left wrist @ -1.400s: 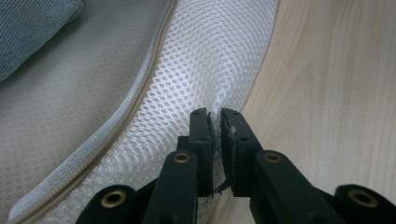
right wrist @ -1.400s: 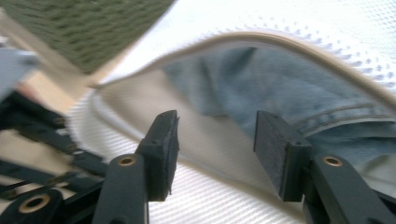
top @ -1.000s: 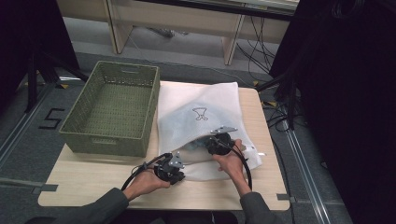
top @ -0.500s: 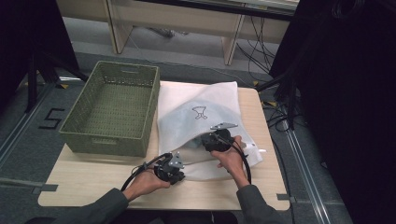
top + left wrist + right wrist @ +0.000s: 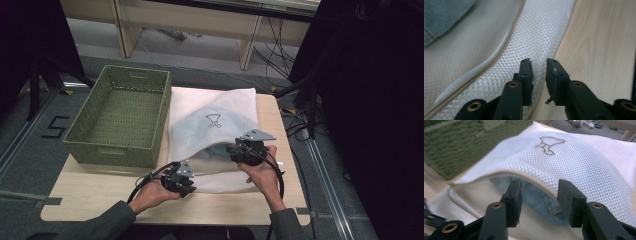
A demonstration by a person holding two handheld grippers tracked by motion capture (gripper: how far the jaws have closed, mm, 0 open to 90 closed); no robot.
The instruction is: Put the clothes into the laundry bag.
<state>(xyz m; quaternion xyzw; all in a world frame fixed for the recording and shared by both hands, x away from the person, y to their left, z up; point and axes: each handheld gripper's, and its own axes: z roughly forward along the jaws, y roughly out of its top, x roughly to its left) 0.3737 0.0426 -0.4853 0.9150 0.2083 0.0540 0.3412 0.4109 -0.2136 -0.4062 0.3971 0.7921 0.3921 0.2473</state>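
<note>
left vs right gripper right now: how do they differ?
The left gripper has its jaws nearly closed over the near edge of the white mesh bag; the right gripper has its jaws wide open at the bag's opening, facing the blue denim inside. In the high view the left sits nearer the table's front edge, the right further in. Both are hand-held, and neither grips anything.

Blocked leftward by tall green woven basket point(image 5: 120, 120); passable through gaping mouth of white mesh laundry bag point(image 5: 215, 125), over bare wooden tabletop point(image 5: 100, 192) in front.
</note>
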